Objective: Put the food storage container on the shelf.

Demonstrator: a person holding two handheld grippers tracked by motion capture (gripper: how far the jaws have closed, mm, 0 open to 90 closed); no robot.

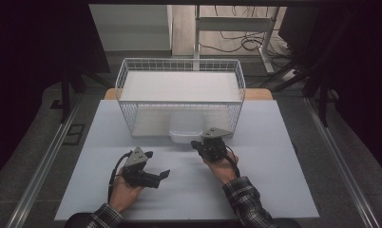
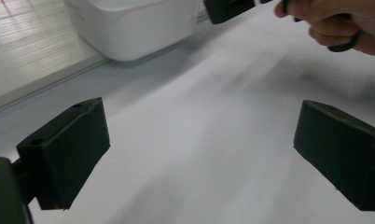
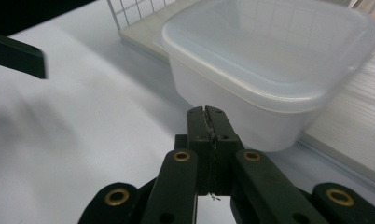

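While unlabelled, white tub (image 3: 269, 74) faces right gripper (image 3: 209, 114).

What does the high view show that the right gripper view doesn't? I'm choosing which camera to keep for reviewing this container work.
High view alone: the whole wire basket, both forearms, and the left gripper with its jaws apart over the table. Right gripper view alone: the right gripper with its jaws pressed together on nothing, just short of the container's wall, and the lid's rim up close. Both: the white lidded container, the basket's mesh and the pale table.
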